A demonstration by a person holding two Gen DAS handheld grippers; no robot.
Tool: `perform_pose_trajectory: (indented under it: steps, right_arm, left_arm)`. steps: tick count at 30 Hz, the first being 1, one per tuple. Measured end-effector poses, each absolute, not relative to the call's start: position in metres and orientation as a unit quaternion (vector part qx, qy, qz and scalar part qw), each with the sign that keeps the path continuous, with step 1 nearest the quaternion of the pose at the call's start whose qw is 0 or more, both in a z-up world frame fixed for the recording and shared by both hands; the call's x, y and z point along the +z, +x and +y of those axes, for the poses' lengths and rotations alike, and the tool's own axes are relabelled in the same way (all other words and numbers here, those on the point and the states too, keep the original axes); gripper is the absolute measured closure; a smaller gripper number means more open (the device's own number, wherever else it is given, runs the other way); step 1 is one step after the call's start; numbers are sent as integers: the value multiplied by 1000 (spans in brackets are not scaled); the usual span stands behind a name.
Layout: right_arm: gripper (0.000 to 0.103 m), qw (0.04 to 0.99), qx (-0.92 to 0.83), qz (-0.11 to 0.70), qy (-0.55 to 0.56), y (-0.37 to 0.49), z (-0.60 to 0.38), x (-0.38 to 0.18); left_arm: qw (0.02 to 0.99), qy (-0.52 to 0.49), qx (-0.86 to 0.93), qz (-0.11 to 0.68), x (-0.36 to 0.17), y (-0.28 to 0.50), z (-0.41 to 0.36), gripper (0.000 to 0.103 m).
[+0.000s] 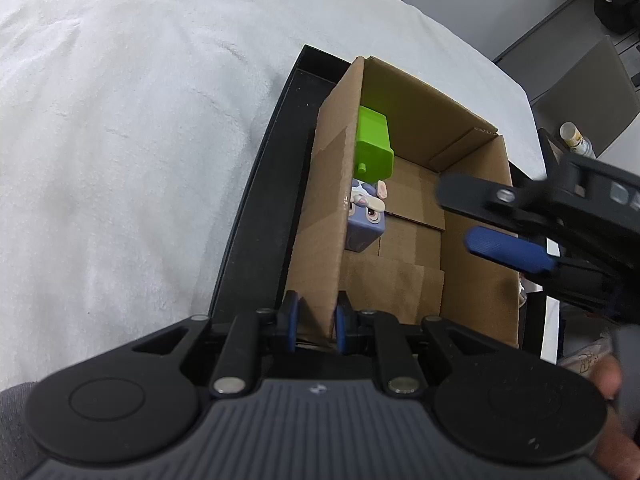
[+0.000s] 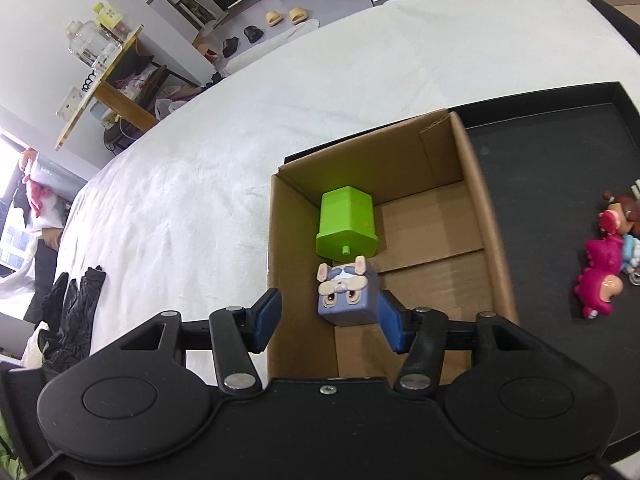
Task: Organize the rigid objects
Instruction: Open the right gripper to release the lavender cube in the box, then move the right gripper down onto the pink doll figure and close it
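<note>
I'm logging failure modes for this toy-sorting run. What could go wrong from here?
1. The open right gripper straddles the box wall, one finger outside; pulling out could snag it.
2. The left gripper pinches the cardboard box wall; a tug might tilt the box.
3. The rabbit cube touches the green block; a bump could shift both.

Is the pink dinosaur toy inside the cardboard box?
No, the pink dinosaur toy lies on the black tray outside the cardboard box, which holds only the green block and bunny cube.

left gripper (image 1: 316, 322): fingers pinched together on the cardboard box wall (image 1: 320, 240) | right gripper (image 2: 328, 322): fingers spread wide, nothing held
</note>
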State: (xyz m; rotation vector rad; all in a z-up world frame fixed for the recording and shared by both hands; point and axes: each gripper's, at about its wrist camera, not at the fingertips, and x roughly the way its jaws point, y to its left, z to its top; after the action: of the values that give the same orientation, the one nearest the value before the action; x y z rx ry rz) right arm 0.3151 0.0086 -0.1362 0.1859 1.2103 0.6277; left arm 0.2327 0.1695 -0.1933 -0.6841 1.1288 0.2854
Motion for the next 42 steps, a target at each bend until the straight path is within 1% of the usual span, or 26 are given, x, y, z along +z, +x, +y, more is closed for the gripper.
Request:
perform_pose_trajectory:
  steps: [5,8,17,26,42]
  right_arm:
    - [48,782,285,549,79,315,-10,-126]
    - [44,789,282,541,79,315,-25,-119]
    - [42,806,258,524,91,320,-72,-111]
    - [41,815,220,524,115,328,-125,-122]
    - [41,813,189,534,134,336,-166,-148]
  left_arm:
    - [782,-309,137,524,-191,234,166,86]
    - [782,-307,141,523,-191,234,164,86]
    - [784,-300,149,523,-191,235,163,87]
    - [784,-295,160,522,-189,235,159,88]
    - [789,-277,168,523,-187,236,154,89]
